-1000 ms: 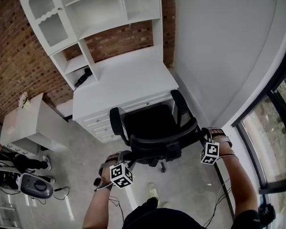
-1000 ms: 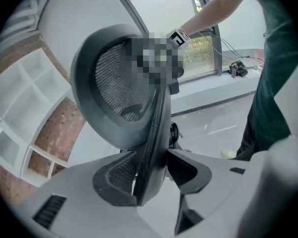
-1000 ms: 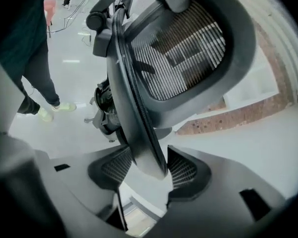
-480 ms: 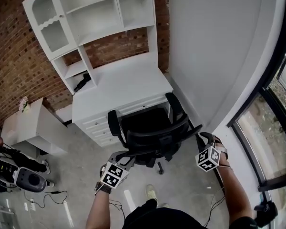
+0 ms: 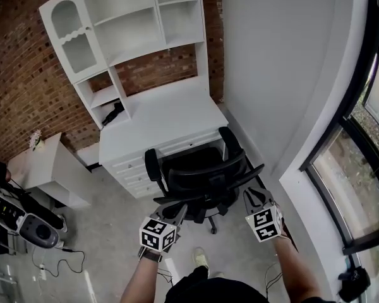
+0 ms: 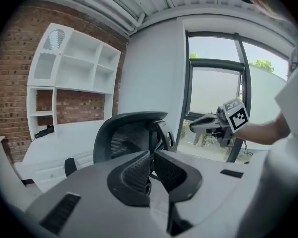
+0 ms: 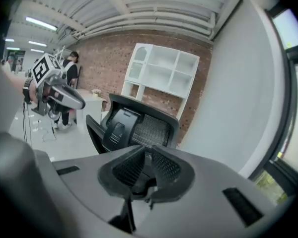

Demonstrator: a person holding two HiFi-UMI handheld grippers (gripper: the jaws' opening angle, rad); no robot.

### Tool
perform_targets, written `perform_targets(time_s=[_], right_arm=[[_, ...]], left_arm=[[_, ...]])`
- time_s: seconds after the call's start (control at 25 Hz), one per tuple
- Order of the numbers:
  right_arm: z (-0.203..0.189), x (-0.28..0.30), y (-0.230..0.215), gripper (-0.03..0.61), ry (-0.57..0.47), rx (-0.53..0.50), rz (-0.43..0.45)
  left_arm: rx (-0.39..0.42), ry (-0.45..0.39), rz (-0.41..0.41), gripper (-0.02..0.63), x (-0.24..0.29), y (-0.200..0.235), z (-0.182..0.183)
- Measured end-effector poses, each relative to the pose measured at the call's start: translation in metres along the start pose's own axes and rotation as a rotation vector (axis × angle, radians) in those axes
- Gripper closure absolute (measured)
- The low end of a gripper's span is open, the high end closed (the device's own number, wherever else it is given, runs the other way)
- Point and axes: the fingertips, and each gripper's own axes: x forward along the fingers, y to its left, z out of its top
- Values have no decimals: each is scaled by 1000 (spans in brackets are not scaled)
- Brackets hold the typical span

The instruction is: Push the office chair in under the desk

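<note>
The black office chair (image 5: 205,177) stands with its seat tucked against the front of the white desk (image 5: 164,115), its mesh back toward me. My left gripper (image 5: 179,212) hovers just behind the chair's left side, not touching it. My right gripper (image 5: 252,196) hovers behind the right end of the backrest, also apart from it. Both have just been closing their jaws, with nothing between them. In the left gripper view the pads (image 6: 139,170) meet in front of the chair (image 6: 131,133). In the right gripper view the jaws meet before the backrest (image 7: 139,125).
A white hutch (image 5: 132,24) rises from the desk against the brick wall. A grey wall and a tall window (image 5: 366,169) close in the right side. A white side table (image 5: 50,169) and a machine with cables (image 5: 31,229) sit on the floor at left. My shoe (image 5: 199,257) is behind the chair.
Both grippers have come away from the ends of the chair's backrest, drawn back toward me, and rolled so their marker cubes face up. Their jaws have closed. The chair stays at the desk.
</note>
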Motion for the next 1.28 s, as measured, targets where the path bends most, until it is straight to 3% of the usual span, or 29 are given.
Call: perform_targets(time_s=[0.24,0.4,0.72,0.84,1.28], right_arm=[[42,-30,22,554,-145,157,62],[66,-48,27,560,-211,150,70],[106,-83,19,568,-310,166,64],[120,-94,13,571,-354,215,74],[145,-108,9,574,-416,274,97]], left_arm=[[-76,-152,37,601,-21,-25,39],[-98,-203,44,603,-34,-36,62],[-31,-277,105,606,-69,-51,102],[-10,-305,123,607,-79,-55,117],[-13,-361,163,607,-97,-56,140]])
